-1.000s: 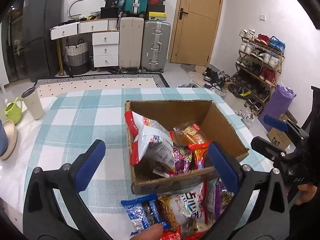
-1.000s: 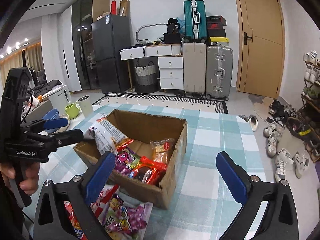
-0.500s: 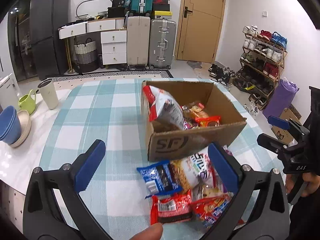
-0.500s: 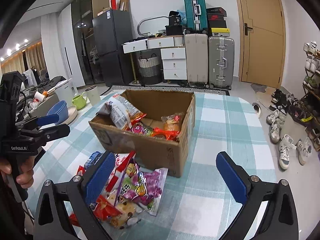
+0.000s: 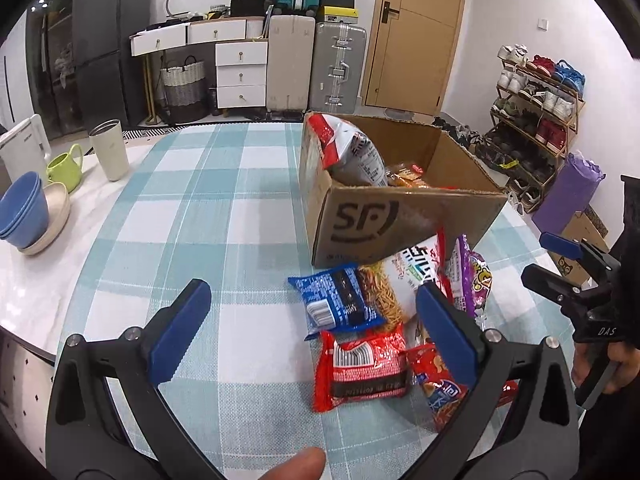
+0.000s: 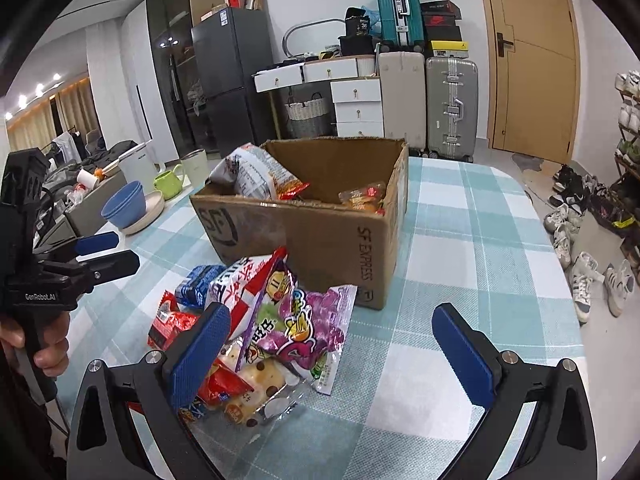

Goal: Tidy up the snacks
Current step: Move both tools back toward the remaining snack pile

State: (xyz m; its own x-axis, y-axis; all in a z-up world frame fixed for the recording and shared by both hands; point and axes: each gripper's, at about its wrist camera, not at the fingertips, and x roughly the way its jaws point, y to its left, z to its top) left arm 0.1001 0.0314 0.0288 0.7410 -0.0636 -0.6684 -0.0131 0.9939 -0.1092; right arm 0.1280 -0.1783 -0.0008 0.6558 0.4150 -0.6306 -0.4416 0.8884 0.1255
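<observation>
Two claws are in my views, both with fingers spread wide and nothing between them: the left claw (image 5: 312, 324) hangs over bare checked cloth, and the right claw (image 6: 332, 348) sits low with its left finger over the snack pile (image 6: 276, 328). The pile lies on the surface (image 5: 192, 216) just in front of the cardboard box (image 5: 384, 224), some packets touching its front wall; I can pick out a blue packet (image 5: 340, 300), a red packet (image 5: 364, 364) and a purple bag (image 6: 308, 328). More snacks are inside the box, with one large white-and-red bag (image 5: 352, 152) leaning up above the left rim. Open cloth stretches left of the box in the left view and right of it in the right view. Along the far left edge stand stacked blue bowls (image 5: 24, 208), a green mug (image 5: 64, 166) and a pale tumbler (image 5: 110, 148). Beyond are suitcases (image 5: 312, 64), white drawers, a wooden door (image 5: 416, 32) and a shoe rack (image 5: 536, 120).
</observation>
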